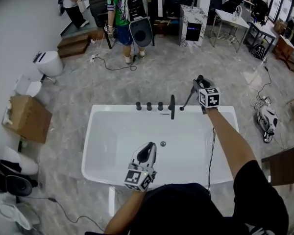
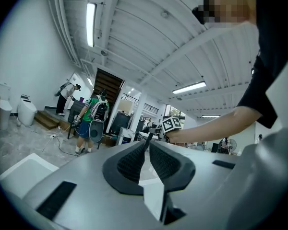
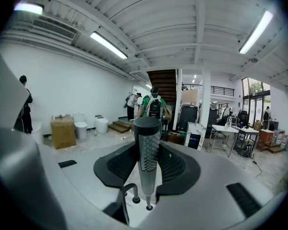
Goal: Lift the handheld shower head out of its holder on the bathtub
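I look down on a white bathtub (image 1: 95,131) that stands on the grey floor, with its fittings in a row on the far rim: three dark knobs (image 1: 149,105), then a dark spout (image 1: 172,106), then the place of the shower head. The right gripper (image 1: 198,83) is over the far right corner of the tub, and its fingers (image 3: 120,164) are clenched on the shower head (image 3: 148,152), one pad on each side of the handle. In the right gripper view the handle stands upright between the pads, with its patterned grey face toward the camera and its thin lower end pointing down to a small round holder (image 3: 148,208) just beside the foot of the spout. I cannot tell whether this end is free of the holder or touches it. In the head view the shower head slants from the gripper down to the rim. The left gripper (image 1: 150,146) hangs over the near part of the tub, well apart from the fittings; its fingers (image 2: 132,162) are pressed together at the tips and grasp nothing. Behind the tub a person in a green shirt (image 1: 130,4) stands with a backpack, and a cardboard box (image 1: 27,117) is on the floor at the left.
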Action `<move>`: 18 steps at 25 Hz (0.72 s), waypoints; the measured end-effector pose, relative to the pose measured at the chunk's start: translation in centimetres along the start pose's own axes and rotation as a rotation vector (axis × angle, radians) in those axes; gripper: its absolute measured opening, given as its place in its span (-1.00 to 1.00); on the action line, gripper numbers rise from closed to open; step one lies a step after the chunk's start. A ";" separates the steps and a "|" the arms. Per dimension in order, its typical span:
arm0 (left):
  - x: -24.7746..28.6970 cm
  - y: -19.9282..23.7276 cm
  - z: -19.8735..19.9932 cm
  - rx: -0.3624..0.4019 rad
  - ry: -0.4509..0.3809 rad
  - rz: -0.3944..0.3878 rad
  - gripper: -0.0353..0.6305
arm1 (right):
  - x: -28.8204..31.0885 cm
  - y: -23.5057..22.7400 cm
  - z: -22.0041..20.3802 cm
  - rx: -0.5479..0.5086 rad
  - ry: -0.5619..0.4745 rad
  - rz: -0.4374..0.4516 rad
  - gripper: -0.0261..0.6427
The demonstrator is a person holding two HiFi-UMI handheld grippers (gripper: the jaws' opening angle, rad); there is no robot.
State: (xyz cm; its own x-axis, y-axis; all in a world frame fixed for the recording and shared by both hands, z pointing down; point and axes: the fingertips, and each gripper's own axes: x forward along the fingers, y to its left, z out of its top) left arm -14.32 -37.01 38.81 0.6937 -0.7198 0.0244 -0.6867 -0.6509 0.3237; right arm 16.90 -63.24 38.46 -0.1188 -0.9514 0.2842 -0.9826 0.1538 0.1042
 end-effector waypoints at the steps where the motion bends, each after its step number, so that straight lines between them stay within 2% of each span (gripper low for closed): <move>1: 0.2 -0.4 0.0 0.003 -0.001 -0.002 -0.81 | -0.2 -0.3 -0.2 0.008 0.000 -0.004 -0.55; 18: 0.5 -2.0 -1.7 -0.024 0.024 0.021 -0.81 | 0.2 -0.4 -1.1 0.024 -0.008 0.034 -0.55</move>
State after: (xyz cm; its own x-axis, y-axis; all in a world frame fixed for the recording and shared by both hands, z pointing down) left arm -12.23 -35.69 39.76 0.6843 -0.7272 0.0544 -0.6962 -0.6292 0.3455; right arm 17.45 -63.24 39.53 -0.1532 -0.9478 0.2797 -0.9812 0.1796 0.0712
